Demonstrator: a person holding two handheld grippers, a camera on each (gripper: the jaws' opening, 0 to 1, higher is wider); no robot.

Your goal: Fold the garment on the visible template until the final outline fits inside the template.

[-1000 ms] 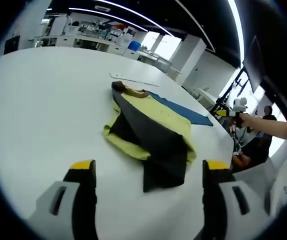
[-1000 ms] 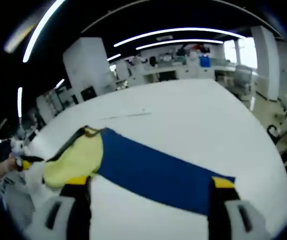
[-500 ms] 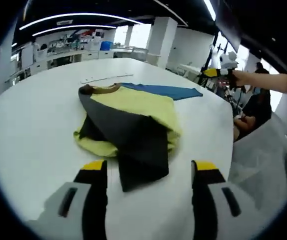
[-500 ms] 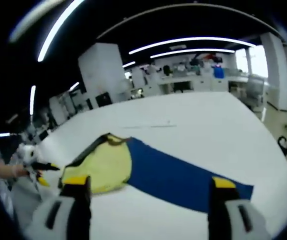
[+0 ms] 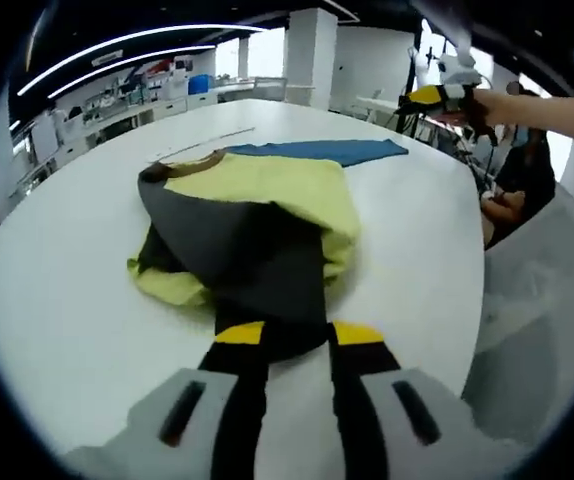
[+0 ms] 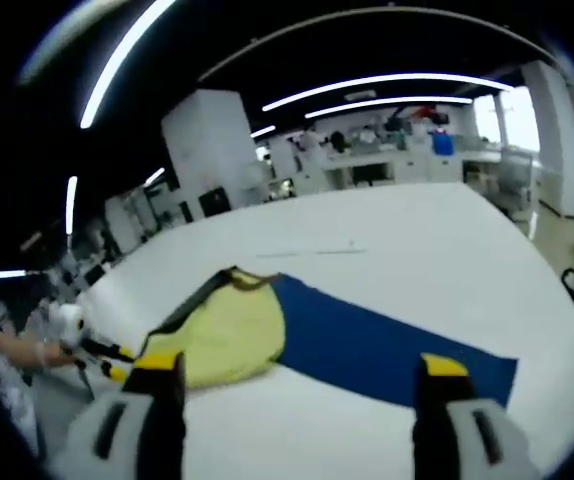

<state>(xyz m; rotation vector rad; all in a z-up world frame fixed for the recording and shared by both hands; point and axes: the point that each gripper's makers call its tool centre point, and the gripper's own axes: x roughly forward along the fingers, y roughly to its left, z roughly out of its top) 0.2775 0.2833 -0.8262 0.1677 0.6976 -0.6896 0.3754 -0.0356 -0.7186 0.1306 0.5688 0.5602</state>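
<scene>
One garment (image 5: pixel 257 225), one blue template (image 6: pixel 387 345), two tongs

Room: white table (image 6: pixel 417 250); benches (image 6: pixel 397 160) along far wall; ceiling light strips (image 6: pixel 387 85); white pillar (image 5: pixel 307 50); bright window (image 6: pixel 522 120).

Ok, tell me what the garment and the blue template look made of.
The garment looks like soft matte fabric, yellow-green with dark grey panels: it drapes and creases. The blue template looks like a thin matte sheet lying flat with straight edges; cloth, felt or paper, I cannot tell.
</scene>
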